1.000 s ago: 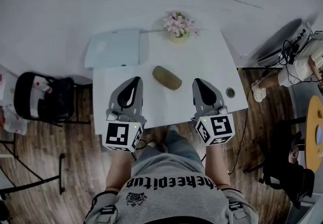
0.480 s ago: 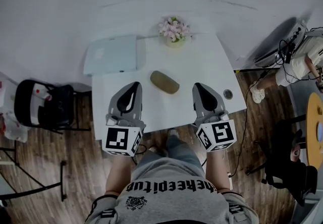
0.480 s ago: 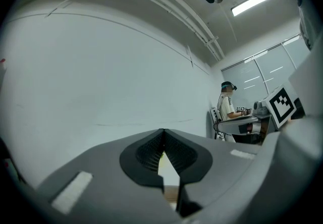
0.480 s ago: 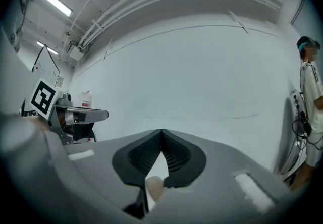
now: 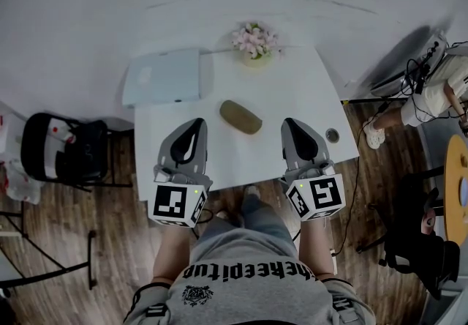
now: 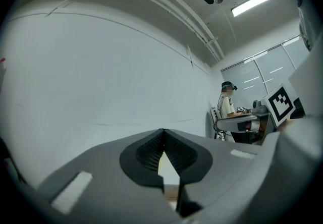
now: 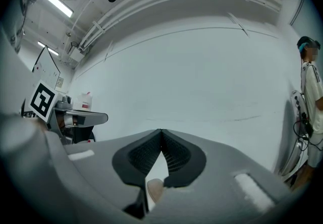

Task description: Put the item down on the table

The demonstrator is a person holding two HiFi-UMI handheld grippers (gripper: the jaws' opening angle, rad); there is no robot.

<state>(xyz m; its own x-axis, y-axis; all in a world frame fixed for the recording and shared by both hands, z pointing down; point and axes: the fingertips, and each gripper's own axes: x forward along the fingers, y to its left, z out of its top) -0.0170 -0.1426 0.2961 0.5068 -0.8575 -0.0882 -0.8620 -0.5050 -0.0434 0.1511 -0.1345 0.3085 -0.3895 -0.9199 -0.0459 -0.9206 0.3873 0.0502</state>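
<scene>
Head view looked steeply down on a white surface [image 5: 307, 107] set against a plain white wall, with dark wood-plank floor [image 5: 95, 206] round its near sides. The item [image 5: 241, 116], an olive-brown oblong, lay flat near the middle of the surface, touching neither gripper. A pot of pink flowers [image 5: 256, 41] stood at the 12 o'clock edge. A pale flat panel [image 5: 164, 76] sat at the 10 o'clock corner, overhanging the edge. A small round fitting [image 5: 333, 135] showed near the 4 o'clock edge.

The left gripper [image 5: 197, 123] hung over the surface at 8 o'clock from the item, the right gripper [image 5: 290, 124] at 4 o'clock from it. In the left gripper view and the right gripper view each pair of jaws met at the tips with nothing between them.

A black chair [image 5: 62, 151] stood on the floor at 9 o'clock from the surface. Another person [image 5: 431, 96] stood at 3 o'clock among cables, and part of a round wooden table [image 5: 457, 184] cut in at the edge of the picture.

For writing, each gripper carried a cube with black-and-white square markers. The grey shirt [image 5: 248, 279] bore lettering seen upside down, in which "keepit" seemed legible, above a small crest
</scene>
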